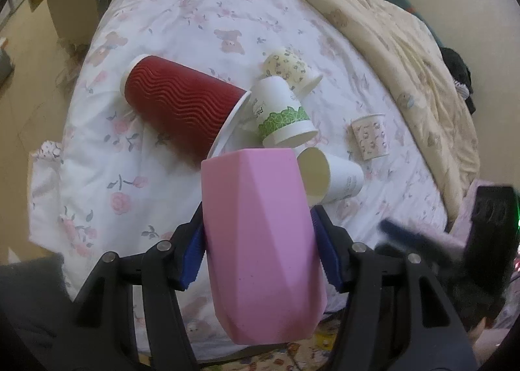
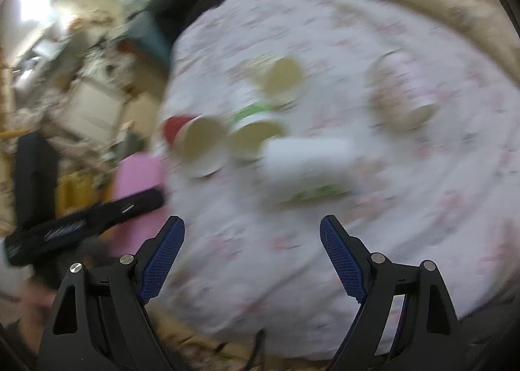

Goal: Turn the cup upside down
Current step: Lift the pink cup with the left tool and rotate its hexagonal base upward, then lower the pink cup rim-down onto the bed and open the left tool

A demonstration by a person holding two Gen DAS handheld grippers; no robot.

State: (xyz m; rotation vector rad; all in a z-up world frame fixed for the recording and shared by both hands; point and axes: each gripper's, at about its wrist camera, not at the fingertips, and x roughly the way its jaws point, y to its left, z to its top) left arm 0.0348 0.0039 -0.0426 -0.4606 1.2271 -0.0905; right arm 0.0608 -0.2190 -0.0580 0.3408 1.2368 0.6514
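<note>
My left gripper (image 1: 258, 237) is shut on a pink faceted cup (image 1: 260, 241), held above the near edge of the bed, its closed flat end pointing away from me. The pink cup also shows at the left of the blurred right wrist view (image 2: 138, 176), with the left gripper's black finger across it. My right gripper (image 2: 252, 257) is open and empty above the bed; it appears blurred at the right of the left wrist view (image 1: 422, 237).
On the floral bedsheet (image 1: 162, 29) lie a red ribbed cup (image 1: 178, 104), a green-banded white cup (image 1: 279, 111), a leaf-print cup (image 1: 289, 68), a white cup on its side (image 1: 331, 176) and a small patterned cup (image 1: 370, 137). A beige quilt (image 1: 390, 29) lies at the right.
</note>
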